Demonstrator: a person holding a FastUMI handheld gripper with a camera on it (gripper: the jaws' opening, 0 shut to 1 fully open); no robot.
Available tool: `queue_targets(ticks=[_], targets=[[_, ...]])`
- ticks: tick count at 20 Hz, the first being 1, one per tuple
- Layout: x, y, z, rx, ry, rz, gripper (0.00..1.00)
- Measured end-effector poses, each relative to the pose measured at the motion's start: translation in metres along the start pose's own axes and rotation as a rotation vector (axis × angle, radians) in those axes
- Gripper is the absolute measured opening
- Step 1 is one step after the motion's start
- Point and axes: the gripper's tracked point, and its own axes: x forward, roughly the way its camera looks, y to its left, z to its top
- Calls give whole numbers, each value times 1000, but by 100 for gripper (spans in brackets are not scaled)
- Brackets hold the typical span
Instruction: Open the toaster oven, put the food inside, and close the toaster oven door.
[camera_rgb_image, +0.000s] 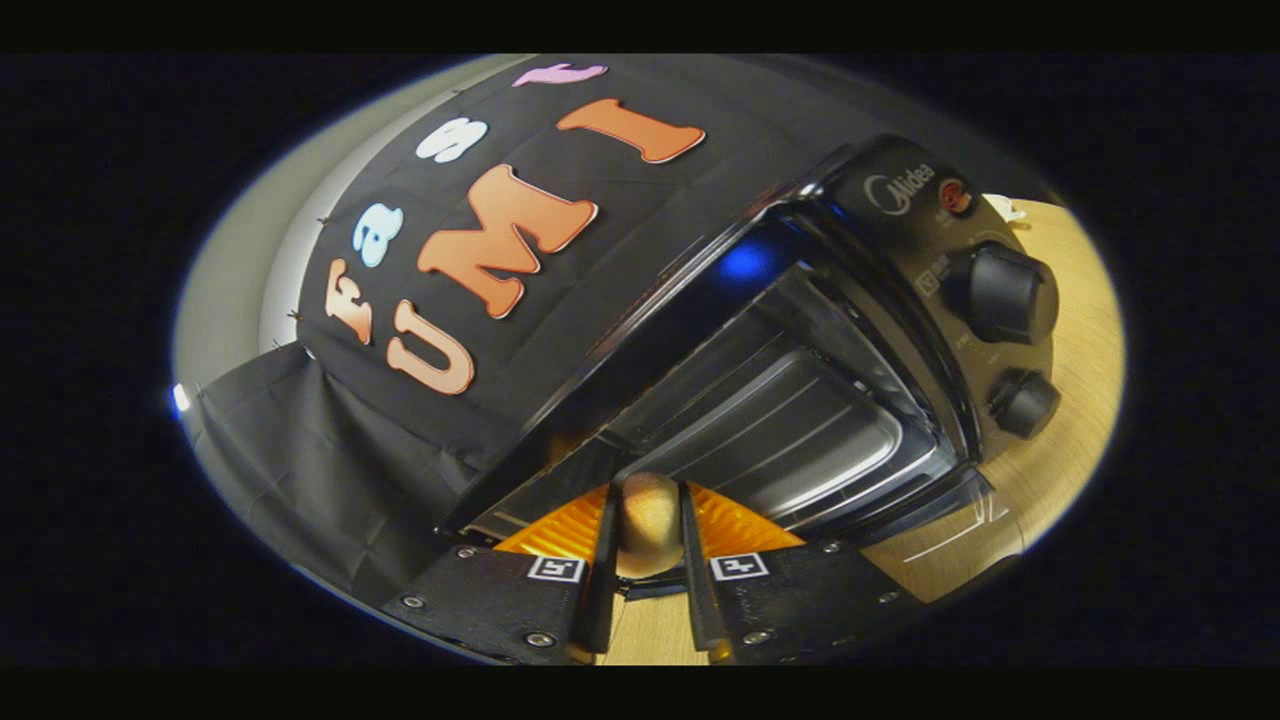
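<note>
**Door open, food in the grip, loading and closing still to come**

Left of the hand-held gripper (648, 560) hangs the black cloth of the booth wall, draped down to a crumpled fold; nothing belonging to the task lies on that side.

Between the two fingers sits the food (648, 520), a small rounded, tan, bun-like piece. Both fingers press against its sides, so the hand-held gripper is closed narrowly on it and carries it. It appears to be held off the surface rather than resting on anything, though its underside is hidden.

Just ahead of the fingers and running off to the right is the toaster oven (800, 250), seen tilted because the gripper itself is rolled. Its door (560, 490) is already down: the glass panel lies flat immediately beyond the fingertips, and past it the cavity stands open with a ribbed metal tray (790, 430) inside. The tray looks bare. So the first step, opening, reads as done, and the food has been picked up but is not yet inside.

Further right, on the oven's control panel, are a small red lamp (955, 196), a large knob (1005, 293) and a smaller knob (1025, 402) below it. Beyond them the pale wooden surface (1080, 340) carries the oven.

What remains, by this view: carry the food forward over the lowered door, set it on the tray, let go, draw back, then lift the door shut. Roughly the middle of the job.
</note>
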Motion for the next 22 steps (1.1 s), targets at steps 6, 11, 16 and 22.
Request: queue_targets(ticks=[6,11,16,22], targets=[[23,-6,0,-70,-33,-17,31],[25,-7,-5,-129,-41,-21,32],[16,-19,1,-295,-54,-108,46],[-9,-16,6,-340,-23,-101,75]])
